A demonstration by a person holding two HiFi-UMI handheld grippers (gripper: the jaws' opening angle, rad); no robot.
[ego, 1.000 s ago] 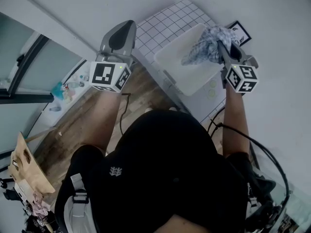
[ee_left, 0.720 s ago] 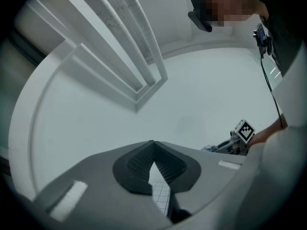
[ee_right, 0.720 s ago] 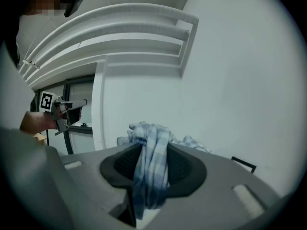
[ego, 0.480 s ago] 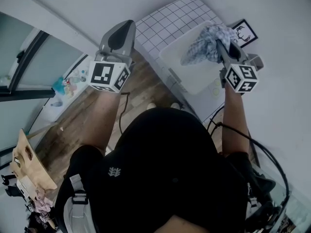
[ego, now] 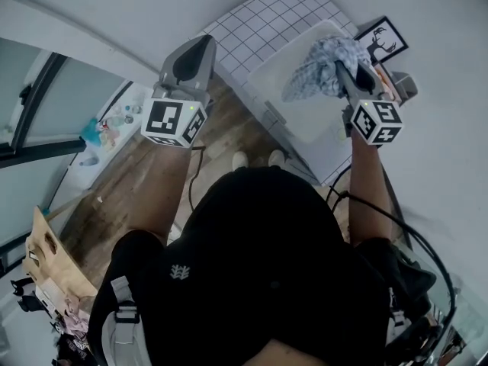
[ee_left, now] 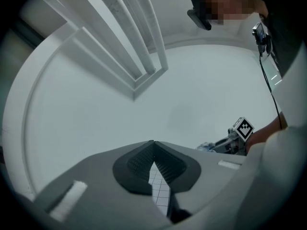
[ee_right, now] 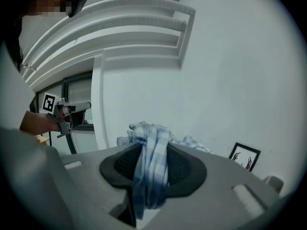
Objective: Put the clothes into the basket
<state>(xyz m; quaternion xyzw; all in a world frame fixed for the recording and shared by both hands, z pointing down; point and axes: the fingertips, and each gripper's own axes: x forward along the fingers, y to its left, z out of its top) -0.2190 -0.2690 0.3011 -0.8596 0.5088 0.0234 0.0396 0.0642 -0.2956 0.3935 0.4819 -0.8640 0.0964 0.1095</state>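
Gridded white table up top, carrying the white basket square in its middle. A framed picture stands just past the basket's far corner (dark print). Wooden floor lies left of the basket.

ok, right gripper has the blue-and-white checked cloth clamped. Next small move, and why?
Probably lower the right gripper toward the white rectangular basket before opening. Its jaws pinch the blue-and-white checked cloth, which hangs bunched above the basket's floor, seemingly not yet inside.

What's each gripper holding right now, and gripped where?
Right gripper clamps a blue-and-white checked cloth by a bunched-up fold; which part of the garment can't be told. Left gripper is shut, holding nothing.
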